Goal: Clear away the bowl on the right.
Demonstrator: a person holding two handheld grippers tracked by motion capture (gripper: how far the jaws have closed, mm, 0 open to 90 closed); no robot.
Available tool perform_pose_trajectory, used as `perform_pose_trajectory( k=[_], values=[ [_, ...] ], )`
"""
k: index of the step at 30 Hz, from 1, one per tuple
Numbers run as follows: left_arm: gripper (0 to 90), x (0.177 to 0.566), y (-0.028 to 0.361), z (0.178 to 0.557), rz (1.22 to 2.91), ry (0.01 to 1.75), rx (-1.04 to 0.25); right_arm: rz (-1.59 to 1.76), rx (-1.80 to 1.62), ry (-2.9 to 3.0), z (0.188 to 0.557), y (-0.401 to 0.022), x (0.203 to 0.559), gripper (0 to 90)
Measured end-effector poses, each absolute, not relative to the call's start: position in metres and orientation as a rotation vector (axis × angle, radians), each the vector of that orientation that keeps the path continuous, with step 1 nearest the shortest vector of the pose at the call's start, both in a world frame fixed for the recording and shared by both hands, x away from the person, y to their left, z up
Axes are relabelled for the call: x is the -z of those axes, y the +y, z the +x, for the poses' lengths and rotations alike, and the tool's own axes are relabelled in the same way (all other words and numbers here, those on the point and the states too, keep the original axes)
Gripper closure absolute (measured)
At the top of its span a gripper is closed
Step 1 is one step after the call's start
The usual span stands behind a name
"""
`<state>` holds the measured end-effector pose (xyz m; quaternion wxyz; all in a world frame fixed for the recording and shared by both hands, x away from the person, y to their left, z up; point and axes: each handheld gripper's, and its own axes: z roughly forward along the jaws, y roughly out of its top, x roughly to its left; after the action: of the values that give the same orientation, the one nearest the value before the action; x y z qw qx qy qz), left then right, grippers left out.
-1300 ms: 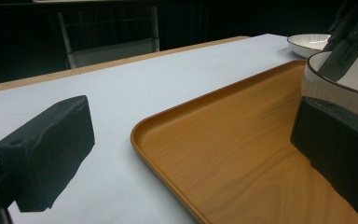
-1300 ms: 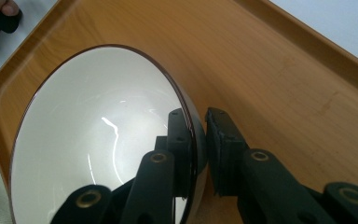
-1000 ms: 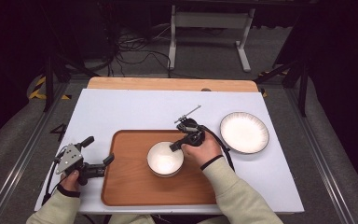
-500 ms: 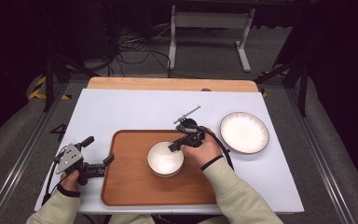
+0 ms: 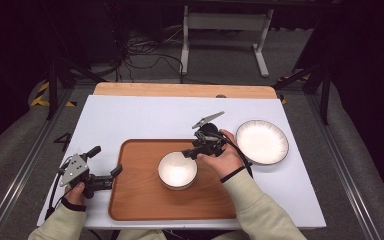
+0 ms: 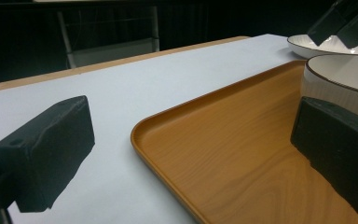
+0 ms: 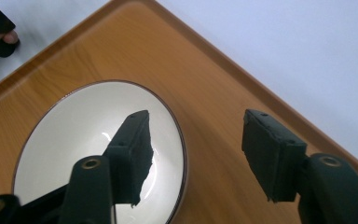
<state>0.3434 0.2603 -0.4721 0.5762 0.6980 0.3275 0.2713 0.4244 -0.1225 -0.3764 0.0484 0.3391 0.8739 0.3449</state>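
Observation:
A white bowl (image 5: 177, 170) with a dark rim sits in the middle of a wooden tray (image 5: 140, 200). My right gripper (image 5: 189, 152) is open at the bowl's far right rim. In the right gripper view one jaw hangs over the inside of the bowl (image 7: 65, 144) and the other over the tray (image 7: 214, 107), so the right gripper (image 7: 196, 158) straddles the rim. My left gripper (image 5: 106, 161) is open at the tray's left edge. In the left gripper view the left gripper (image 6: 186, 154) has one jaw above the white table and one above the tray (image 6: 242, 140).
A white ribbed plate (image 5: 261, 141) lies on the white table (image 5: 130, 115) right of the tray. The left gripper view shows the bowl (image 6: 345, 79), the plate (image 6: 307, 44) and the right gripper's jaws (image 6: 345, 23) far off. A wooden strip (image 5: 180, 90) borders the table's far edge.
The right hand has shifted only slightly beside the bowl. The left gripper has stayed where it was.

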Motion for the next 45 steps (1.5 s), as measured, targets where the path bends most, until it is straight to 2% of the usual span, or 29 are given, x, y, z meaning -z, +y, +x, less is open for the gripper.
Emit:
perform_pose_trajectory(
  k=[5,15,37,45],
  values=[
    [0.2,0.472,0.260,0.344,1.635,0.767,-0.633,0.998,-1.085,2.619,0.419,-0.129,0.369,38.4],
    [0.2,0.472,0.260,0.344,1.634,0.769,-0.632,0.932,-1.174,2.519,0.407,-0.148,0.356,37.3],
    [0.2,0.472,0.260,0.345,1.635,0.773,-0.629,0.824,-1.427,2.275,0.385,-0.192,0.358,39.2],
    [0.2,0.472,0.260,0.344,1.638,0.773,-0.629,0.799,-1.450,2.197,0.377,-0.210,0.361,34.7]
  ],
)
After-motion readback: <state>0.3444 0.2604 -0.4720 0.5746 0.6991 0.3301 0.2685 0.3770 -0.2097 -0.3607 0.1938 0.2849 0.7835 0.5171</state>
